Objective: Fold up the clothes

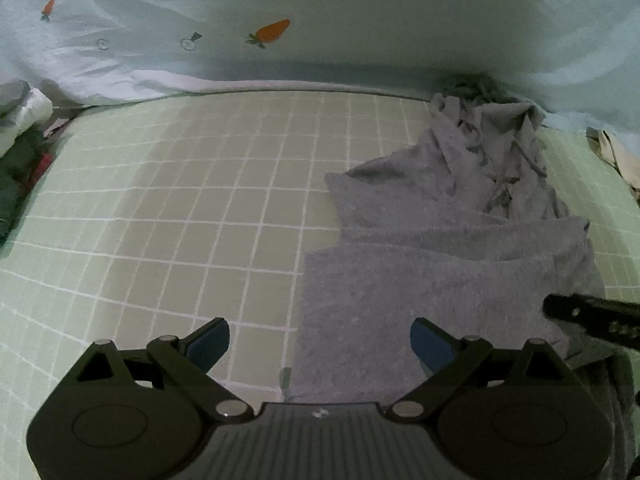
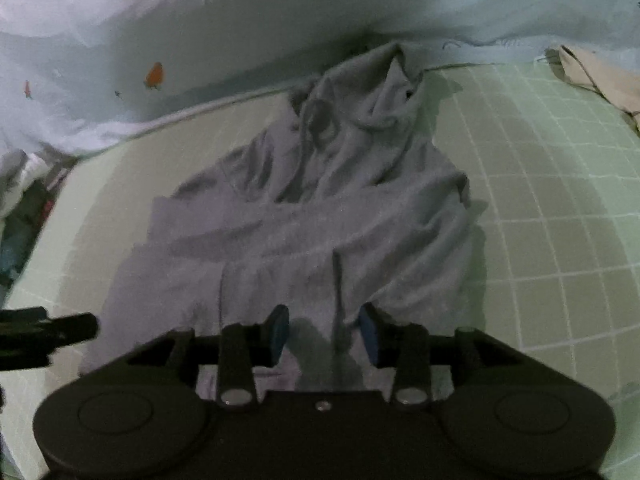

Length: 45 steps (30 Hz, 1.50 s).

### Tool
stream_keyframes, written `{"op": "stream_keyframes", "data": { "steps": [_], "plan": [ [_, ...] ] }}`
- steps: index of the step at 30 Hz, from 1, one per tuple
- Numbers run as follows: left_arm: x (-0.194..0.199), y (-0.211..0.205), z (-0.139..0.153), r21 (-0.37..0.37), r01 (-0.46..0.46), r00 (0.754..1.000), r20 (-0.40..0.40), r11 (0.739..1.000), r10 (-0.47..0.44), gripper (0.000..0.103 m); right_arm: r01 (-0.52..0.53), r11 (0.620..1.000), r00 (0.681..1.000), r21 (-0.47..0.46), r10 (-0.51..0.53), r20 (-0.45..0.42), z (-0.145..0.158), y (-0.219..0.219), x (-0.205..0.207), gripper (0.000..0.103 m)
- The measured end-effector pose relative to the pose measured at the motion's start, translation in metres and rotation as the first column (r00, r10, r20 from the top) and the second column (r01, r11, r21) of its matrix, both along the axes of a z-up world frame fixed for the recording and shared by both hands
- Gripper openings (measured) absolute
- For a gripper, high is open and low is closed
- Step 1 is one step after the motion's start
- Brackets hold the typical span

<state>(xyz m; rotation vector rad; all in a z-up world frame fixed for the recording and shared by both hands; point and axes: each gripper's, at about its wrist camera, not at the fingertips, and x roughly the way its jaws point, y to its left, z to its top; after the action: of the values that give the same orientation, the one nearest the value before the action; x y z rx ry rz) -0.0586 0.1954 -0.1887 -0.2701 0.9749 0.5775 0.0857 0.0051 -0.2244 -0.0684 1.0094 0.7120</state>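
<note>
A grey garment (image 1: pixel 440 264) lies crumpled on a green checked mat (image 1: pixel 180 208); its far part is bunched against the bedding. My left gripper (image 1: pixel 320 344) is open wide over the garment's near left edge, holding nothing. In the right wrist view the same garment (image 2: pixel 328 208) fills the middle. My right gripper (image 2: pixel 324 332) hangs just above the garment's near edge, its blue pads partly apart with a fold of grey cloth rising between them; whether they pinch it I cannot tell. The right gripper's black body also shows in the left wrist view (image 1: pixel 592 320).
A pale blue sheet with carrot prints (image 1: pixel 272 32) rises along the far edge of the mat. A beige cloth (image 2: pixel 592 76) lies at the far right. Dark and white clothes (image 1: pixel 20 140) are piled at the left edge.
</note>
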Motion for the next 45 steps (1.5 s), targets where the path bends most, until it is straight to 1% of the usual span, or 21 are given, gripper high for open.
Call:
{"op": "stream_keyframes", "data": {
  "steps": [1,3,5,6,8,12,16,18,19,21,22,23,24,26,30,32,33,36,39,41,45],
  "plan": [
    [-0.001,0.000,0.000,0.001,-0.003,1.000,-0.002,1.000,0.003,0.097,-0.008,1.000,1.000,-0.001,0.008,0.005,0.000,0.002,-0.001,0.040],
    [-0.002,0.001,0.000,0.000,-0.008,1.000,-0.006,1.000,0.008,0.097,-0.032,0.999,0.999,0.004,0.032,0.002,0.000,0.006,-0.002,0.030],
    [-0.001,0.001,0.001,-0.002,-0.005,1.000,-0.007,1.000,0.005,0.097,-0.062,0.998,0.998,0.008,0.062,0.010,0.002,0.007,-0.005,0.012],
    [-0.001,0.001,0.001,-0.003,-0.003,1.000,-0.007,1.000,0.003,0.097,-0.077,0.997,0.997,0.007,0.076,0.022,0.003,0.008,-0.007,0.006],
    [0.000,-0.001,0.002,0.003,0.006,1.000,-0.003,1.000,-0.006,0.097,-0.083,0.997,0.995,0.011,0.082,0.061,0.008,0.007,-0.011,0.006],
    [0.000,-0.005,0.006,0.017,0.023,1.000,0.005,1.000,-0.023,0.097,-0.038,0.996,0.993,0.076,0.029,0.114,0.032,-0.012,-0.013,0.006],
    [0.000,-0.006,0.005,0.017,0.026,1.000,0.001,1.000,-0.026,0.097,0.050,0.997,0.978,0.054,-0.060,0.199,0.054,-0.035,-0.013,0.006],
    [0.002,-0.006,0.003,0.009,0.025,1.000,-0.004,1.000,-0.025,0.097,0.109,0.994,0.976,0.018,-0.111,0.187,0.051,-0.047,-0.007,0.006],
    [0.003,-0.007,0.002,0.004,0.026,1.000,-0.009,1.000,-0.026,0.097,0.124,0.992,0.979,-0.001,-0.122,0.161,0.045,-0.049,-0.003,0.006],
    [0.006,-0.008,-0.001,-0.001,0.031,0.999,-0.020,1.000,-0.031,0.097,0.179,0.983,0.980,-0.047,-0.174,0.093,0.029,-0.053,0.005,0.010],
    [0.007,-0.009,-0.002,-0.001,0.034,0.999,-0.026,0.999,-0.034,0.097,0.186,0.980,0.981,-0.063,-0.182,0.071,0.023,-0.053,0.006,0.014],
    [0.008,-0.010,-0.003,0.001,0.038,0.999,-0.032,0.999,-0.038,0.097,0.191,0.978,0.981,-0.084,-0.186,0.062,0.018,-0.052,0.007,0.022],
    [0.008,-0.010,-0.005,0.000,0.035,0.998,-0.043,0.999,-0.035,0.097,0.192,0.976,0.980,-0.103,-0.186,0.065,0.015,-0.051,0.006,0.027],
    [0.009,-0.009,-0.010,-0.003,0.028,0.997,-0.065,1.000,-0.028,0.097,0.191,0.972,0.980,-0.139,-0.182,0.075,0.010,-0.049,0.007,0.040],
    [0.008,-0.002,-0.024,-0.031,-0.008,0.992,-0.123,0.999,0.005,0.097,0.219,0.964,0.976,-0.154,-0.213,0.055,0.006,-0.052,0.014,0.055],
    [0.008,0.003,-0.027,-0.048,-0.030,0.992,-0.122,0.998,0.024,0.097,0.237,0.957,0.971,-0.165,-0.231,0.053,0.007,-0.057,0.017,0.071],
    [0.007,0.005,-0.028,-0.057,-0.041,0.992,-0.121,0.998,0.034,0.097,0.246,0.954,0.969,-0.169,-0.240,0.052,0.007,-0.060,0.019,0.073],
    [0.009,0.011,-0.020,-0.050,-0.056,0.994,-0.091,0.997,0.052,0.097,0.271,0.952,0.963,-0.142,-0.266,0.050,0.015,-0.065,0.024,0.079],
    [0.016,0.020,-0.005,-0.025,-0.062,0.997,-0.036,0.998,0.061,0.097,0.299,0.950,0.953,-0.086,-0.293,0.073,0.029,-0.066,0.040,0.090],
    [0.027,0.030,0.004,-0.028,-0.067,0.998,0.001,0.997,0.067,0.099,0.303,0.951,0.950,-0.057,-0.296,0.100,0.037,-0.063,0.055,0.100],
    [0.074,0.053,0.012,-0.035,-0.064,0.996,0.052,0.997,0.066,0.099,0.301,0.952,0.946,-0.055,-0.291,0.141,0.037,-0.047,0.101,0.100]
  ]
}}
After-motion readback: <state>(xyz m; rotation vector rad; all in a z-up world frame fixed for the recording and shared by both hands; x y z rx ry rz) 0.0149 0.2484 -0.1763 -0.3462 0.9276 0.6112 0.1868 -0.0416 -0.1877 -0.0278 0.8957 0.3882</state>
